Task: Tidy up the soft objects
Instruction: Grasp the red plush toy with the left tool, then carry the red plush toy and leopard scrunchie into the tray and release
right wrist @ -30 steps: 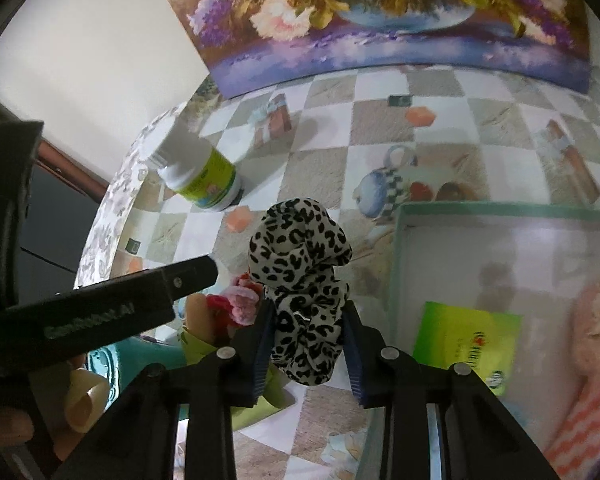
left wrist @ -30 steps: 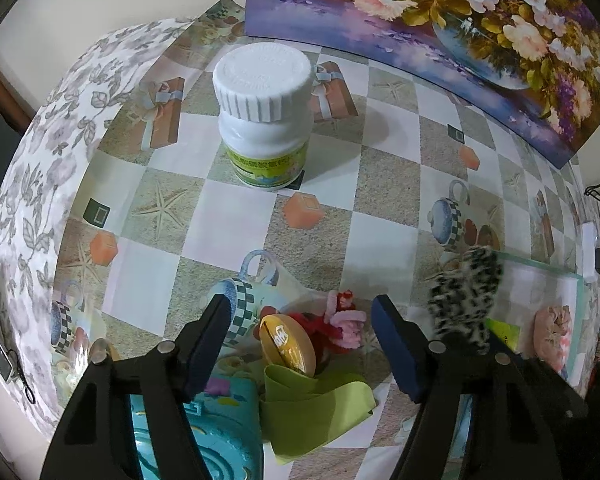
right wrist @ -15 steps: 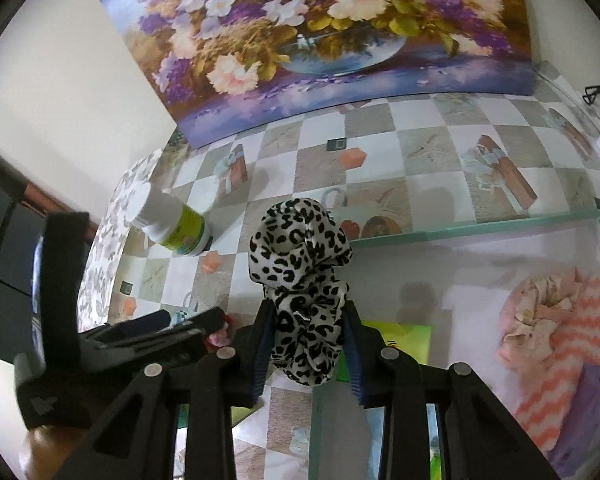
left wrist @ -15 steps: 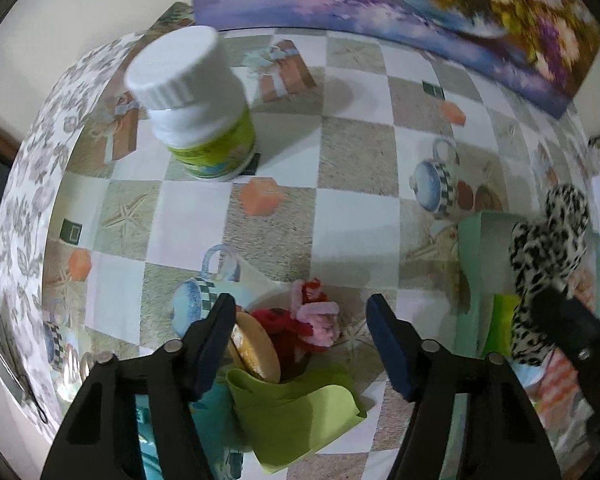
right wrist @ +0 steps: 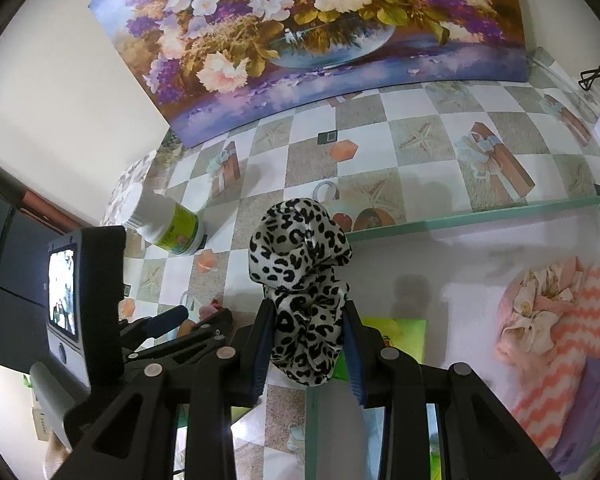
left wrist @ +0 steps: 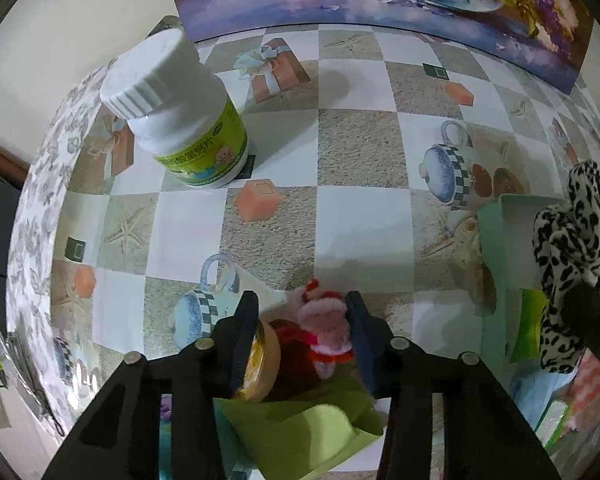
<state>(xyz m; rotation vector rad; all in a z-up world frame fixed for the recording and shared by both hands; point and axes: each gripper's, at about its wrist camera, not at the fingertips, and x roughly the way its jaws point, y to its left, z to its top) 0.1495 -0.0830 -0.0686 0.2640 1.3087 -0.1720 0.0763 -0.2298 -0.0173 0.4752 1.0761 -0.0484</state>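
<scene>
My right gripper [right wrist: 309, 312] is shut on a leopard-print scrunchie [right wrist: 300, 276] and holds it above the left edge of the green-rimmed tray [right wrist: 460, 218]; the scrunchie also shows at the right of the left wrist view [left wrist: 572, 264]. My left gripper [left wrist: 302, 312] has its jaws close around a red and pink plush toy [left wrist: 324, 334] on the table, with a round yellow-orange object [left wrist: 262, 364] against the left finger. I cannot tell whether the pads press the toy. A green cloth [left wrist: 312, 428] lies below.
A white pill bottle [left wrist: 180, 116] stands at the back left. The tray holds a pink-orange chevron towel [right wrist: 568, 336], a pale floral scrunchie [right wrist: 540, 300] and a green packet [right wrist: 404, 336]. A flower painting [right wrist: 320, 32] leans on the wall.
My left gripper moved forward and narrowed around the plush toy. My right gripper carried the scrunchie up and rightward toward the tray.
</scene>
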